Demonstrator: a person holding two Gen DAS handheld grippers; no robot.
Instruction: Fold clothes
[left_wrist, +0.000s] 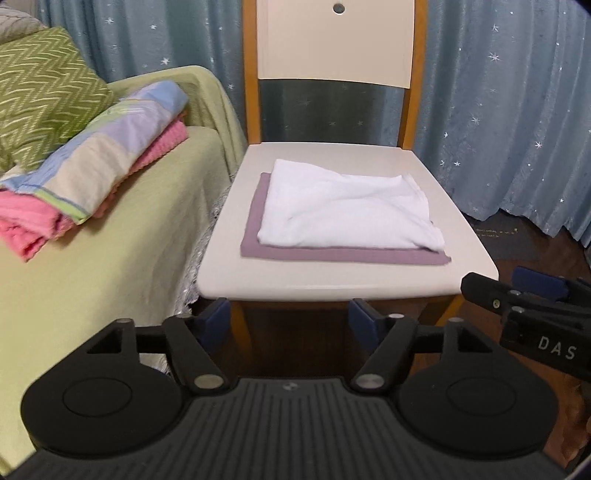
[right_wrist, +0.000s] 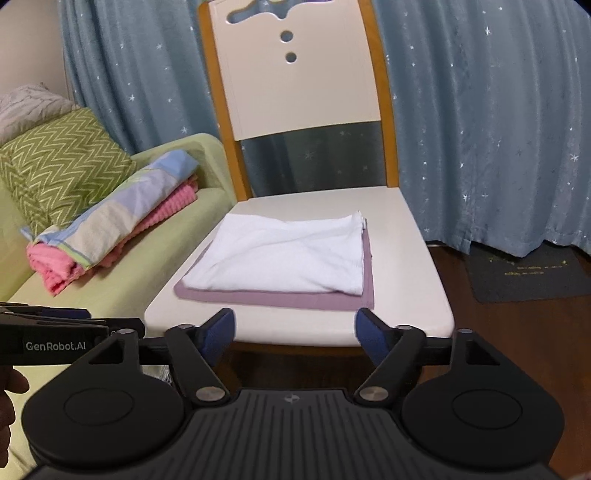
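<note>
White folded cloth (left_wrist: 347, 210) lies on a purple cloth (left_wrist: 332, 254), both flat on the chair seat (left_wrist: 332, 280) at 12 o'clock from both grippers. Purple one mostly covered — only its front and side borders show.

Left gripper (left_wrist: 290, 314): jaws wide apart, nothing btwn them, short of the seat's front edge. Right gripper (right_wrist: 295, 328): same, jaws spread, empty, pads not touching the cloth. In the left wrist view the right gripper enters at 3 o'clock, cut off by the frame; in the right wrist view the left one enters at 9 o'clock, also cut off.

Bed (left_wrist: 110, 258) at 9–10 o'clock w/ stacked bedding (left_wrist: 92, 177). Chair back top cropped. Star curtain (right_wrist: 480, 129) behind.
</note>
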